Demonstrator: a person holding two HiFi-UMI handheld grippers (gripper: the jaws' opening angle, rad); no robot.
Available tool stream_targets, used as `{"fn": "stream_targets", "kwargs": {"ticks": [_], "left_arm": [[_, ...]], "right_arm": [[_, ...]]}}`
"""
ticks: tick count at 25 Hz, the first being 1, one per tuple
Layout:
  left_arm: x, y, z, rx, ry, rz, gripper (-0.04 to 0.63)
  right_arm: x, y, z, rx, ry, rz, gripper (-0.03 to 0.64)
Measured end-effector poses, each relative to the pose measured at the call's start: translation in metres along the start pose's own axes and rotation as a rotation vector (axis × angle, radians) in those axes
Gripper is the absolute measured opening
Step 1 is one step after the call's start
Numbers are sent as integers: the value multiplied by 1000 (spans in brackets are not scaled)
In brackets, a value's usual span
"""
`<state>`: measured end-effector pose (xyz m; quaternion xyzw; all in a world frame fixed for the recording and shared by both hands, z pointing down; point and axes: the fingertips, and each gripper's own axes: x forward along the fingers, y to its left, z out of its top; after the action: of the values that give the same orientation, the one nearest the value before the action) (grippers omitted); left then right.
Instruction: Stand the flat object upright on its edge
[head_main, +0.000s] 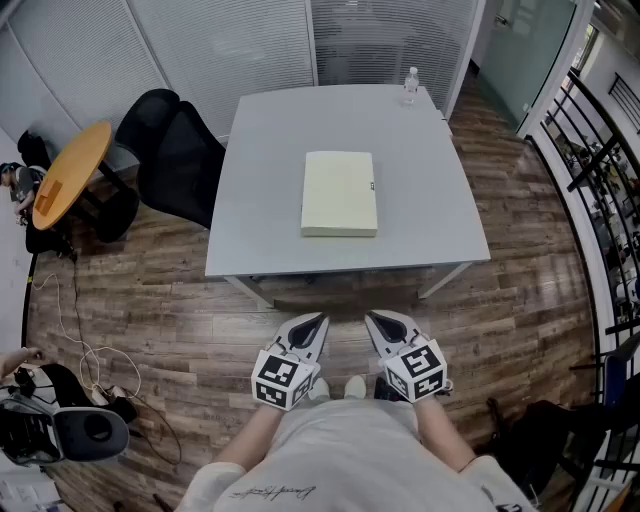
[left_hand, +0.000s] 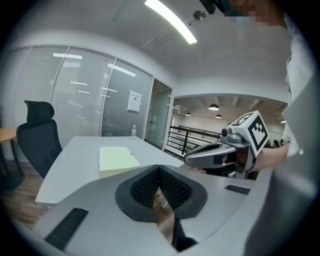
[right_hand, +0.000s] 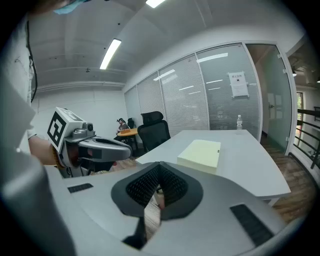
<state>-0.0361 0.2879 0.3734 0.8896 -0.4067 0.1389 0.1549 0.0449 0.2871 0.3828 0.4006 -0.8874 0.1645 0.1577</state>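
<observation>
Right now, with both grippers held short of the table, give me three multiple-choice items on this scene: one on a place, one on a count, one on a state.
1. Where does the pale yellow pad lie?
A. on a shelf
B. near the middle of the grey table
C. in a drawer

2. How many water bottles stand on the table?
A. none
B. one
C. three

3. How are the left gripper and right gripper?
A. both shut and empty
B. both wide open
C. left shut on the pad

Answers:
1 B, it lies flat mid-table.
2 B, a single bottle stands at the far edge.
3 A, each gripper view shows pads together with nothing between.
</observation>
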Motion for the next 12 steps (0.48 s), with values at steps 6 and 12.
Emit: {"fn": "stream_targets", "kwargs": {"ticks": [6,12], "left_arm": [[-1,-1,0,0,3,-6,12],[1,0,4,-4,-5,-10,12]], "right_arm": [[2,2,-1,-4,6,8,25],[3,1,1,-14,8,10,25]]}}
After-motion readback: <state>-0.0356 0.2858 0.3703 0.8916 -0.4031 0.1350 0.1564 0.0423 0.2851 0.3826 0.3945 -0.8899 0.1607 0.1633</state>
